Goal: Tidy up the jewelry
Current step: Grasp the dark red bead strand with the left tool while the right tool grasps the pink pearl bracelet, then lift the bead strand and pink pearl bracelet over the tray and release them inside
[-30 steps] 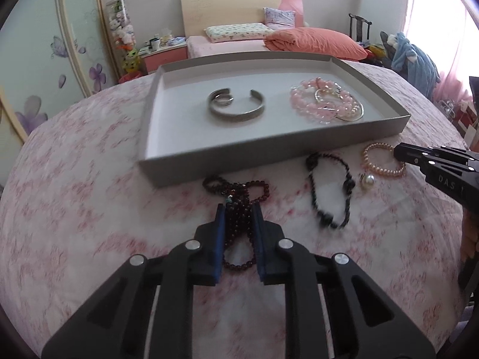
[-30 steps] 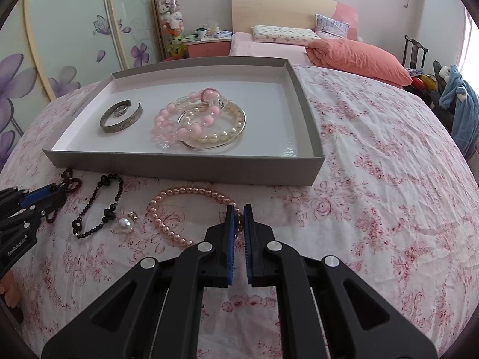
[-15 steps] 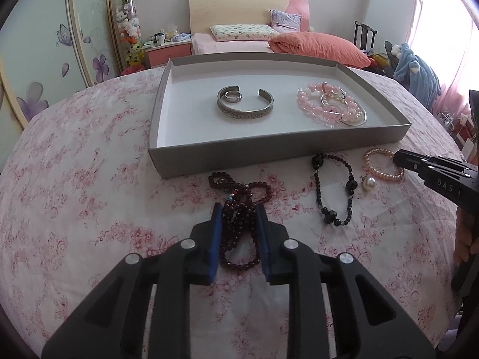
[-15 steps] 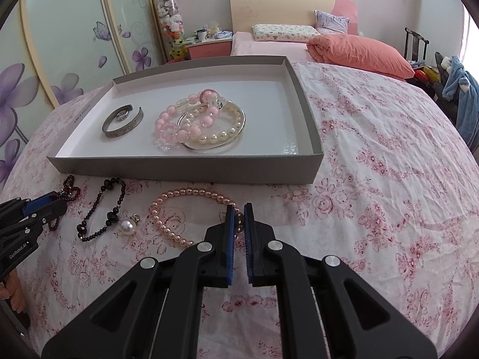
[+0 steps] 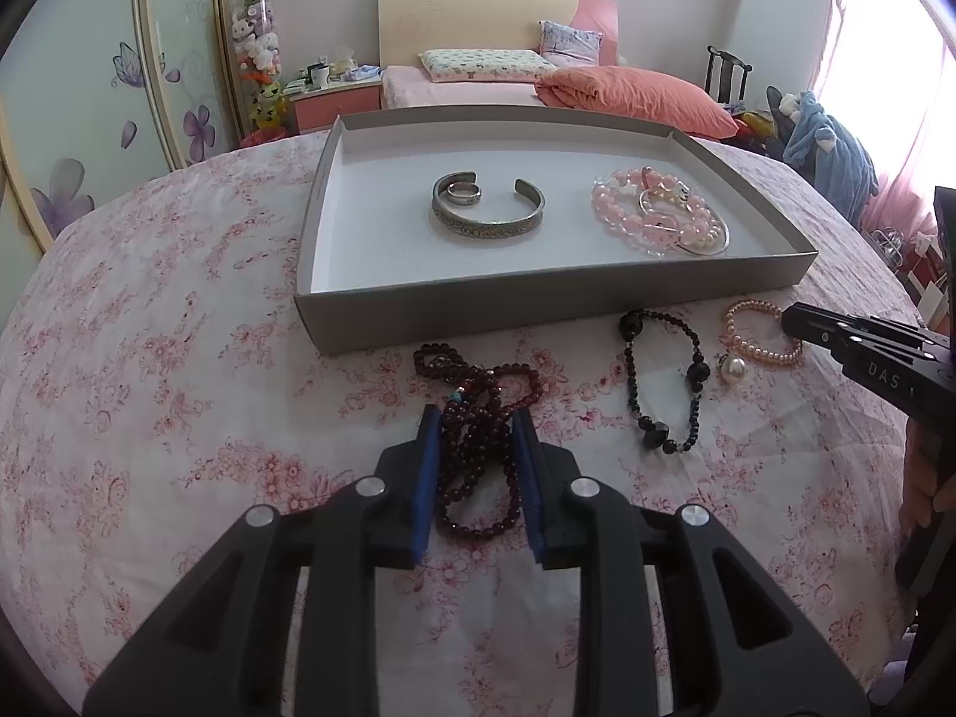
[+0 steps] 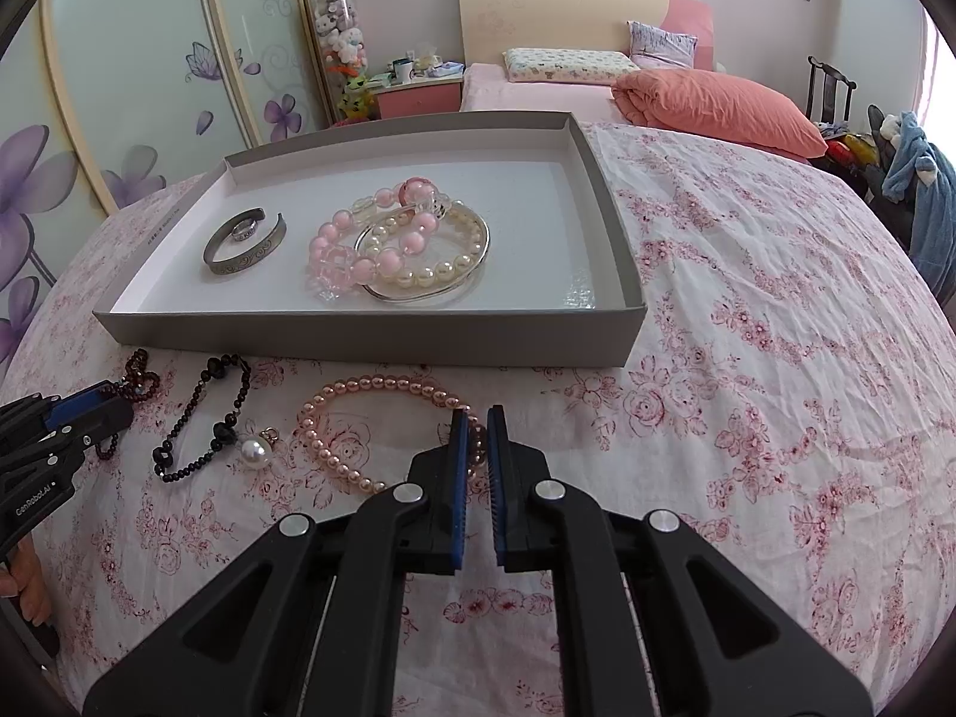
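Note:
A grey tray [image 5: 538, 310] [image 6: 370, 337] on the floral cloth holds a silver cuff [image 5: 487, 221] [image 6: 245, 248] with a ring and a pile of pink and pearl bracelets [image 5: 660, 218] [image 6: 400, 248]. In front of the tray lie a dark red bead string [image 5: 478, 412], a black bead bracelet [image 5: 663, 379] [image 6: 200, 418], a pearl pendant [image 5: 734, 367] [image 6: 254, 449] and a rose pearl bracelet [image 5: 762, 331] [image 6: 382, 430]. My left gripper [image 5: 476, 421] is open, its jaws either side of the red string. My right gripper [image 6: 478, 421] is nearly shut over the rose bracelet's edge.
The floral cloth [image 6: 777, 358] stretches wide to the right of the tray. A bed with an orange pillow [image 5: 633, 98], a nightstand [image 5: 334, 98] and sliding wardrobe doors [image 6: 119, 89] stand behind. A chair with blue clothing [image 5: 830, 155] is at far right.
My left gripper's jaws have opened wider around the red bead string and pulled back slightly from the tray. The right gripper has stayed over the rose bracelet.

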Tool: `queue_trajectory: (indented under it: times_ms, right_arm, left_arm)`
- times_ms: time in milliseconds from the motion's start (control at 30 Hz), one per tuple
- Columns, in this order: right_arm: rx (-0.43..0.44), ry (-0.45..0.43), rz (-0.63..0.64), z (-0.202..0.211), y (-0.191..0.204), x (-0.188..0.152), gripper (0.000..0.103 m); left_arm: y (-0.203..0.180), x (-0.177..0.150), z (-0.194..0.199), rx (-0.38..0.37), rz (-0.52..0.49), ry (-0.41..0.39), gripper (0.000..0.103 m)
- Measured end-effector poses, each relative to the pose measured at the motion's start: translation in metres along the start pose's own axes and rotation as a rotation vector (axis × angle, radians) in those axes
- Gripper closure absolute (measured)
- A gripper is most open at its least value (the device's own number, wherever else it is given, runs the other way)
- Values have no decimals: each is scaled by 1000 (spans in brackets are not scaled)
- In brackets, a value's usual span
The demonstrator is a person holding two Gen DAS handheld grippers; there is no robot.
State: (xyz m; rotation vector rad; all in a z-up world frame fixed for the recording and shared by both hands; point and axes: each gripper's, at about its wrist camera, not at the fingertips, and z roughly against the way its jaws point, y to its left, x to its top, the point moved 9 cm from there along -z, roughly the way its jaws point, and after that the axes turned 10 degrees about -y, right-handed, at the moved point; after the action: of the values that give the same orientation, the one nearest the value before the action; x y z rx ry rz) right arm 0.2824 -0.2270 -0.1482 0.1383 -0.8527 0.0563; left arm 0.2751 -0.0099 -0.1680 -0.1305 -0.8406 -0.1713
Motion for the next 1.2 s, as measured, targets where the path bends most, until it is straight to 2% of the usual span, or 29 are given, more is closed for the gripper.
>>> queue_trajectory:
  times_ms: [233, 400, 567, 600, 833, 1200]
  right_arm:
    - [-21, -1, 25, -1, 2, 0, 95]
    - [-20, -5, 12, 0, 2, 0, 96]
    - [40, -90, -36, 18, 4, 12, 96]
    - [62, -123, -46, 26, 6, 18, 96]
    - [148, -259, -87, 59, 20, 43, 96]
    - [173, -388, -165, 96, 28, 56, 96]
  left_arm:
    - [-5, -1, -2, 26, -40, 4, 75]
    - [-3, 0, -1, 35, -28, 0, 88]
    - [5, -1, 3, 18, 28, -5, 91]
    - [7, -1, 6, 14, 40, -13, 94]
    - [7, 12, 36, -15, 100, -118, 94]
    - [-12, 31, 78, -40, 103, -264, 94]
